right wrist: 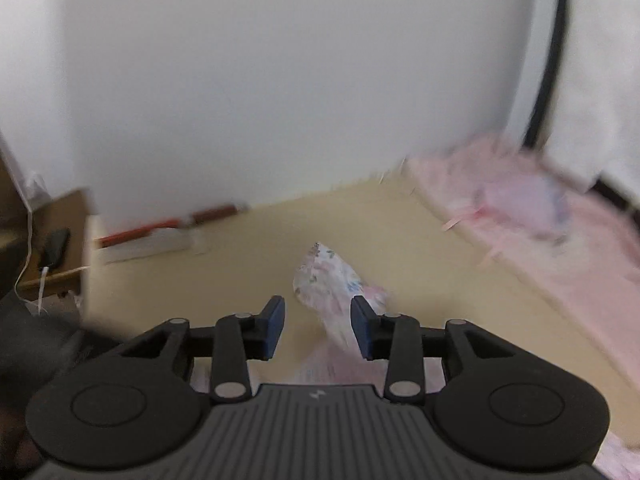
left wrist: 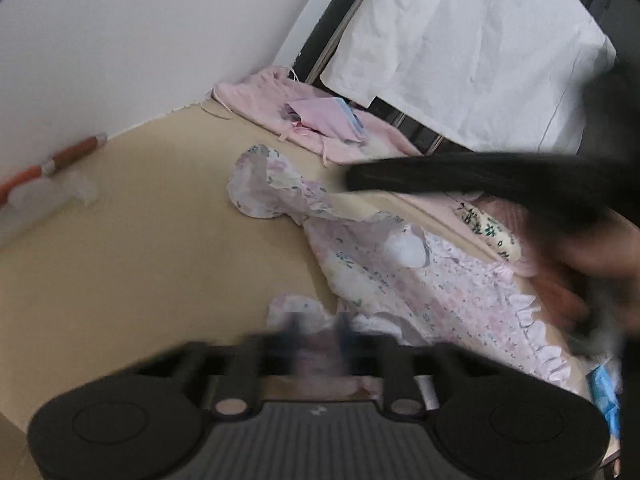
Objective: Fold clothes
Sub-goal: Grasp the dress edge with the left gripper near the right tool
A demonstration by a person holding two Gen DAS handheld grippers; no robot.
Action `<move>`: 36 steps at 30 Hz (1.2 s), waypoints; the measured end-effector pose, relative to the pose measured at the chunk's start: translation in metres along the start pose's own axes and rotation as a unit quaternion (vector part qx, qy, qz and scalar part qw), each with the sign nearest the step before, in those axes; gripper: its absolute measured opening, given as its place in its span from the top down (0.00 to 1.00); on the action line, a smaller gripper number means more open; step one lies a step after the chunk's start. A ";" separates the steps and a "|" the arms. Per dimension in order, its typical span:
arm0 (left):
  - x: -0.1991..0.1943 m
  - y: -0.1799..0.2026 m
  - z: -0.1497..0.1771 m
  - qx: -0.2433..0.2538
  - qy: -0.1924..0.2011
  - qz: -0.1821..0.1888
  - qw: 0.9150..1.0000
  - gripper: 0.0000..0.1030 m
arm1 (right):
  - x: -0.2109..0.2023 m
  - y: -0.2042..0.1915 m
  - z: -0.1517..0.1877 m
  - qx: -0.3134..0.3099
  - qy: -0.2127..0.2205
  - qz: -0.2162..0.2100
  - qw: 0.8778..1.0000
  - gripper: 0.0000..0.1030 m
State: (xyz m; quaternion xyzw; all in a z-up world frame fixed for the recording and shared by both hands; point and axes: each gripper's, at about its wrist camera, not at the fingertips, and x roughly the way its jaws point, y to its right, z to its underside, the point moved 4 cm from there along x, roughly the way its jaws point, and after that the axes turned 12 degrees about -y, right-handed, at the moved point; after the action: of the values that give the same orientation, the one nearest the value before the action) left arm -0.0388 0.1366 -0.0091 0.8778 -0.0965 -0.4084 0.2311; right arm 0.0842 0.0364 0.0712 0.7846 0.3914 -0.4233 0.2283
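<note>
you are looking down on a wide beige surface (left wrist: 140, 240) that meets a white wall (left wrist: 120, 40) at the far side. it is the largest thing in both views. to the right, a white sheet (left wrist: 460, 48) hangs over a dark frame, and below it a heap of pale pink fabric (left wrist: 272, 88) lies along the beige surface's far right edge.

the garment you are folding, a floral dress (left wrist: 420, 280) in pale pink and lilac with a ruffled hem, lies spread across the middle and right of the beige surface. one puffed sleeve (left wrist: 256, 184) reaches out toward the wall.

your left gripper (left wrist: 318, 328) is low at the near edge of the dress. its fingers are blurred, set close together, with floral cloth bunched between them, so it seems to be pinching the fabric, though the blur leaves this uncertain.

your right gripper (right wrist: 318, 328) hovers with its blue-padded fingers (right wrist: 276, 326) well apart, holding nothing. part of the dress lies beyond and below the gap.

an orange and white cable (left wrist: 52, 168) is taped along the foot of the wall.

no brand name or writing is readable; each gripper body carries only a small pale emblem (right wrist: 318, 395).
</note>
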 end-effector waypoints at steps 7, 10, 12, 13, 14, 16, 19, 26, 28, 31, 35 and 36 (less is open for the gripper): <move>-0.020 -0.007 -0.006 -0.016 0.050 0.009 0.999 0.97 | 0.054 0.038 -0.033 0.071 -0.030 -0.003 0.997 1.00; -0.044 0.018 -0.005 0.038 0.098 0.011 0.994 0.98 | -0.010 0.068 -0.010 0.130 0.066 -0.029 0.989 1.00; -0.061 0.050 0.003 0.101 0.123 0.026 0.987 0.98 | -0.050 0.095 0.025 0.172 0.112 -0.033 0.978 1.00; -0.061 0.072 0.014 0.140 0.115 0.038 0.983 0.98 | -0.065 0.109 0.049 0.197 0.123 -0.026 0.972 1.00; -0.056 0.091 0.026 0.171 0.091 0.058 0.979 0.97 | -0.074 0.124 0.078 0.227 0.124 -0.012 0.966 1.00; -0.036 0.126 0.056 0.230 0.020 0.120 0.966 0.92 | -0.079 0.149 0.130 0.284 0.102 0.024 0.953 0.98; -0.024 0.151 0.087 0.260 -0.057 0.209 0.941 0.87 | -0.077 0.171 0.205 0.354 0.047 0.081 0.930 0.94; -0.045 0.130 0.054 0.220 0.008 0.183 0.958 0.28 | -0.104 0.171 0.244 0.364 0.095 0.048 0.925 0.52; -0.027 0.138 0.047 0.218 -0.009 0.160 0.963 0.29 | -0.092 0.172 0.227 0.353 0.085 0.031 0.931 0.51; -0.006 0.164 0.057 0.251 -0.031 0.133 0.958 0.29 | -0.068 0.178 0.202 0.332 0.065 0.028 0.941 0.51; 0.018 0.201 0.079 0.307 -0.052 0.096 0.945 0.29 | -0.061 0.183 0.188 0.318 0.056 0.010 0.946 0.52; 0.023 0.209 0.085 0.324 -0.053 0.085 0.941 0.29 | -0.064 0.186 0.188 0.321 0.060 0.006 0.945 0.51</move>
State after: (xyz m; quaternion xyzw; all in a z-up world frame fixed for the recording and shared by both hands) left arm -0.0844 -0.0823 0.0293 0.8707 -0.3100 -0.3799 -0.0374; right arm 0.1221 -0.2297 0.0289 0.8424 0.2429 -0.4776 -0.0568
